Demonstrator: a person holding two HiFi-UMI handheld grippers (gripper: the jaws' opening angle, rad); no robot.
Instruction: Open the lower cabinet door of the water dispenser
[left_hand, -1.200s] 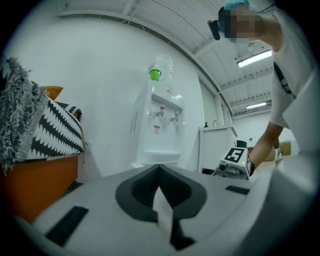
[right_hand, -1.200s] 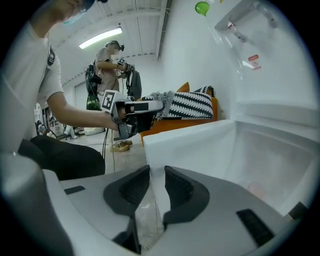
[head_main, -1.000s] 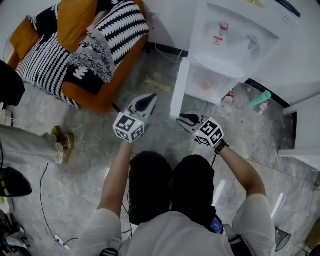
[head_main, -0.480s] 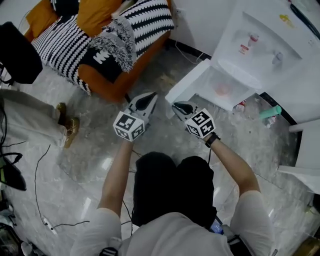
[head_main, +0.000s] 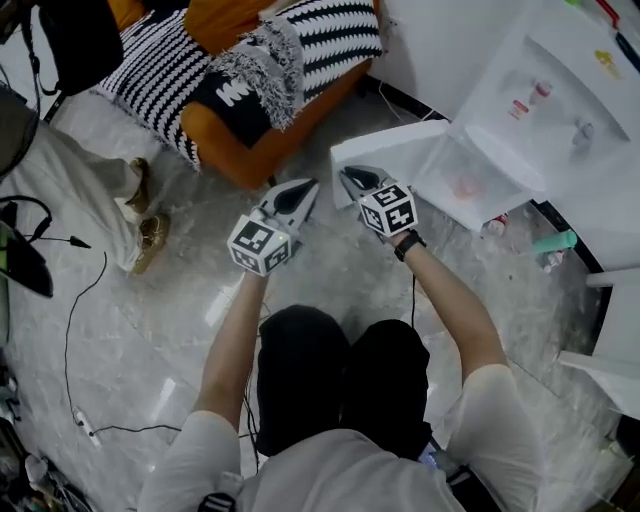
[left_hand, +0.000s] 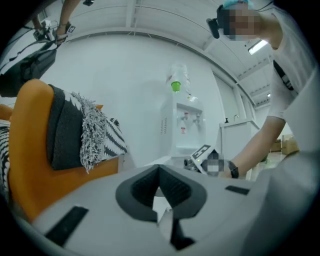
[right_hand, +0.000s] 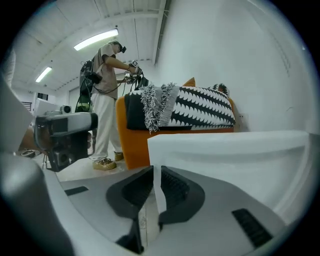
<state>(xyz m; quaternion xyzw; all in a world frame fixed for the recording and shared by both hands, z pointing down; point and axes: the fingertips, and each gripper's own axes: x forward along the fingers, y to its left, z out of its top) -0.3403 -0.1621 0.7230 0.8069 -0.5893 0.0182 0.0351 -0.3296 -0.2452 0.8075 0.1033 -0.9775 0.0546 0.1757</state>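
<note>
The white water dispenser (head_main: 545, 90) stands at the upper right, and its lower cabinet (head_main: 468, 182) gapes open. Its white door (head_main: 400, 150) is swung out to the left. My right gripper (head_main: 350, 178) is shut on the door's free edge. In the right gripper view the thin door edge (right_hand: 158, 186) sits pinched between the dark pads of the right gripper (right_hand: 156, 172). My left gripper (head_main: 305, 190) hovers just left of it, shut and empty. Past the tips of the left gripper (left_hand: 159, 172), the left gripper view shows the dispenser (left_hand: 186, 127).
An orange sofa (head_main: 255, 150) with striped cushions lies beyond the grippers. A person's legs and shoes (head_main: 148, 232) are at the left, with cables (head_main: 85, 330) on the marble floor. A teal bottle (head_main: 553, 243) lies beside the dispenser. White furniture (head_main: 610, 300) is at the right edge.
The door has swung from nearly edge-on to wide open toward the left, with my right gripper travelling left on its edge. The left gripper stayed close beside it.
</note>
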